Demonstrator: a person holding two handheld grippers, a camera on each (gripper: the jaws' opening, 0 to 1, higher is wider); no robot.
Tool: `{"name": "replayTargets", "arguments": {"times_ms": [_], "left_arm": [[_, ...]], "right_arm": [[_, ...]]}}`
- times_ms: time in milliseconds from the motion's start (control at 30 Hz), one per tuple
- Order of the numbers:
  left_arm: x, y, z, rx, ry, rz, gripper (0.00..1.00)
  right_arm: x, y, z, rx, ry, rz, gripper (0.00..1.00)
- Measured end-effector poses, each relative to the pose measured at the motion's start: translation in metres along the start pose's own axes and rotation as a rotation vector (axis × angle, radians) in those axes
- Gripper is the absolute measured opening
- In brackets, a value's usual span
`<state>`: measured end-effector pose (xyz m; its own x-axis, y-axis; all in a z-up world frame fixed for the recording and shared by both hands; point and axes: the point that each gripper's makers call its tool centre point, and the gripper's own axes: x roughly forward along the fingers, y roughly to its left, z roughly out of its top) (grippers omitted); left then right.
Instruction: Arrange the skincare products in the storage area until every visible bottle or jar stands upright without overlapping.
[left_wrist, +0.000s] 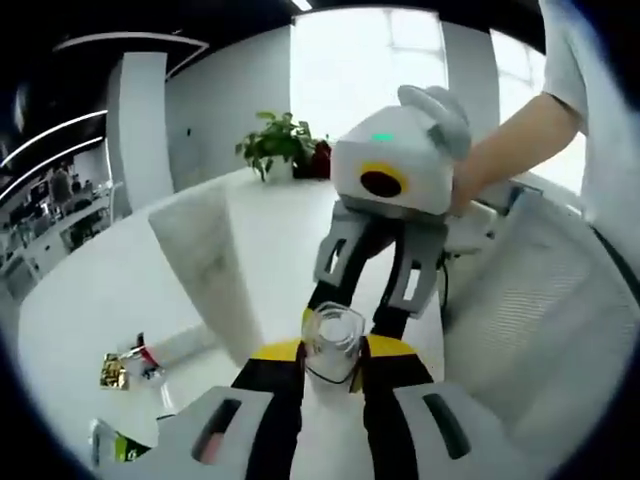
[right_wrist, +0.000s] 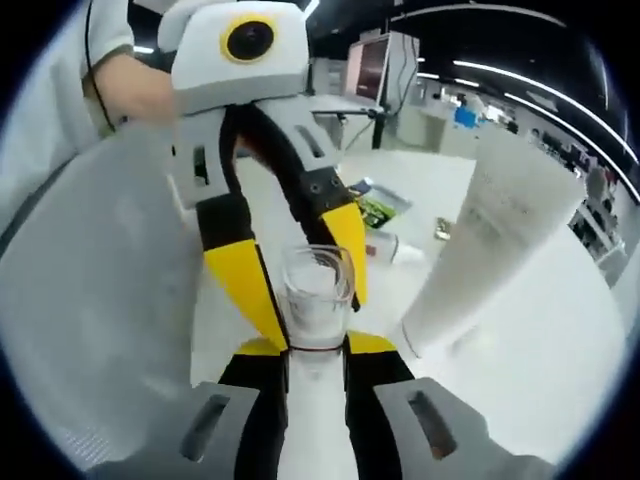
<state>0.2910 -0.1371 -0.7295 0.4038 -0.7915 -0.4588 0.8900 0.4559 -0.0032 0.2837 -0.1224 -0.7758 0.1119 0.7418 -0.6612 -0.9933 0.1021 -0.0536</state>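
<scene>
Both grippers meet over the white tabletop (left_wrist: 90, 290). Left gripper (left_wrist: 333, 362) and right gripper (right_wrist: 317, 345) each pinch the same clear jar (right_wrist: 318, 295) from opposite sides. Tight: white tube (right_wrist: 495, 240) just beside. Potted plant (left_wrist: 280, 143) at the far edge; open office beyond.
</scene>
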Motion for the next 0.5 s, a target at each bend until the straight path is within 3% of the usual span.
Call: {"name": "replayTargets", "arguments": {"times_ms": [500], "left_arm": [[0.020,0.023,0.005,-0.028,-0.017,0.064,0.20]], "right_arm": [[-0.001,-0.030,-0.009,0.064,-0.033,-0.019,0.20]]}}
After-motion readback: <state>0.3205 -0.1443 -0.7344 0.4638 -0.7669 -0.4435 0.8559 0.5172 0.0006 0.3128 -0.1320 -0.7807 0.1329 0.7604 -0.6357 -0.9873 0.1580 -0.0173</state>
